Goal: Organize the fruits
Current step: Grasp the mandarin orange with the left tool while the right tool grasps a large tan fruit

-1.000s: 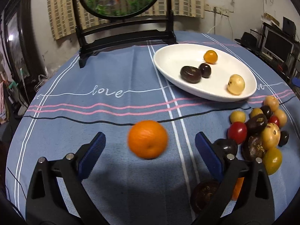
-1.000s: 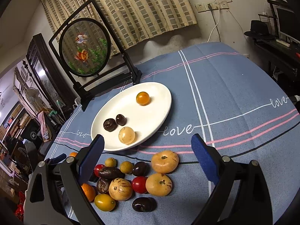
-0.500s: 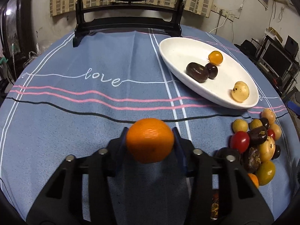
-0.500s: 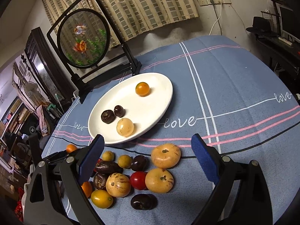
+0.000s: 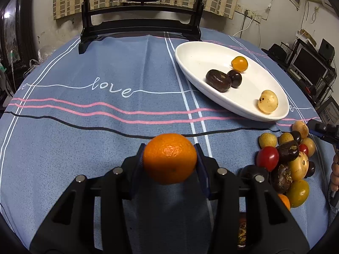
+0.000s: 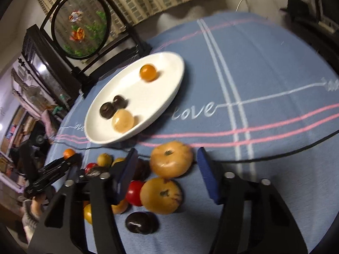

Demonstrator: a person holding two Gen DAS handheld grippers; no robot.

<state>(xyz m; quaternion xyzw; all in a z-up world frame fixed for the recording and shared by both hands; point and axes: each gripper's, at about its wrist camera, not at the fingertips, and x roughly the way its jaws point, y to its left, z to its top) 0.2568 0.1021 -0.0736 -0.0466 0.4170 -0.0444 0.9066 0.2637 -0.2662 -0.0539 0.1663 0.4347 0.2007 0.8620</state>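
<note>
The left gripper has its jaws closed on the round orange tangerine, which sits between the blue pads in the lower centre of the left wrist view, seemingly lifted a little above the blue striped cloth of the bench. The white oval plate lies in the upper right of that frame and already carries four small fruits.

The right gripper has its jaws closing around the upper tan round fruit with a dark stem spot, in the centre of the right wrist view. The fruit is between the pads, but the right pad does not seem to touch it yet.

To do this step well, I think the right jaws should close slowly and centred, because a second tan fruit and a red cherry tomato lie just beside and could be pushed. The tangerine should go low over the plate rim and be released on a bare part, away from the fruits already there, so that it does not roll.
</note>
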